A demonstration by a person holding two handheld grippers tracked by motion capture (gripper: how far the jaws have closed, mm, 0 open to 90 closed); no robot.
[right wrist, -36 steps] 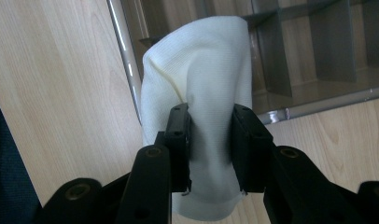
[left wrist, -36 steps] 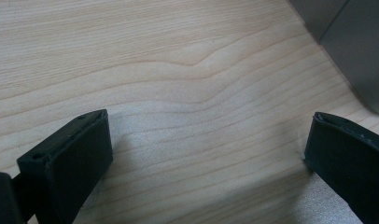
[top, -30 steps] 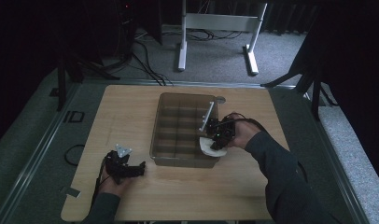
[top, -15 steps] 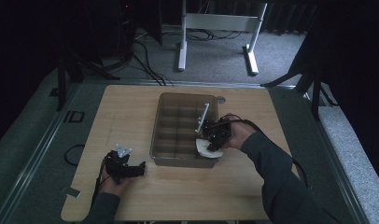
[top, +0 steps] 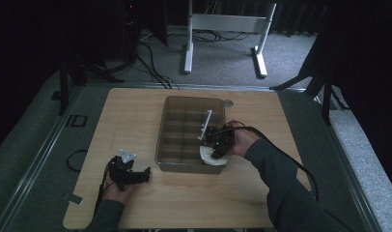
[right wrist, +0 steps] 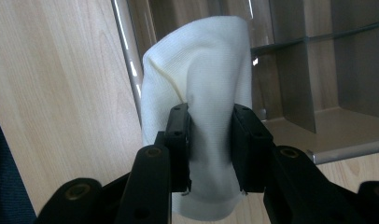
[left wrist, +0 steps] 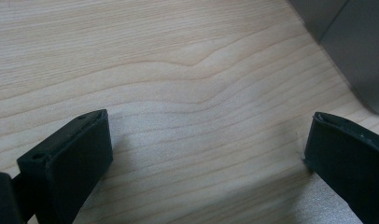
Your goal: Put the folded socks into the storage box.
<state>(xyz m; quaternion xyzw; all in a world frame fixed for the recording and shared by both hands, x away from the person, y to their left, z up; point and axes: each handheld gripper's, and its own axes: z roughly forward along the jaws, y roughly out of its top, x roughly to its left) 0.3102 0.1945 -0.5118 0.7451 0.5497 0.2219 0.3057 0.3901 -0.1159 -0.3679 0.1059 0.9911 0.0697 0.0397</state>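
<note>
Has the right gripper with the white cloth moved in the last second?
Yes. The right gripper, shut on the white cloth, has slid toward the person's left over the divided tray's near right corner, further in from its right wall.

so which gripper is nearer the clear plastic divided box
Right. The right gripper hangs over the clear plastic divided box's near-right corner, clamping a white cloth; the left gripper rests on the table beside it.

White cloth's (right wrist: 197,84) lower middle behind jaws
</note>
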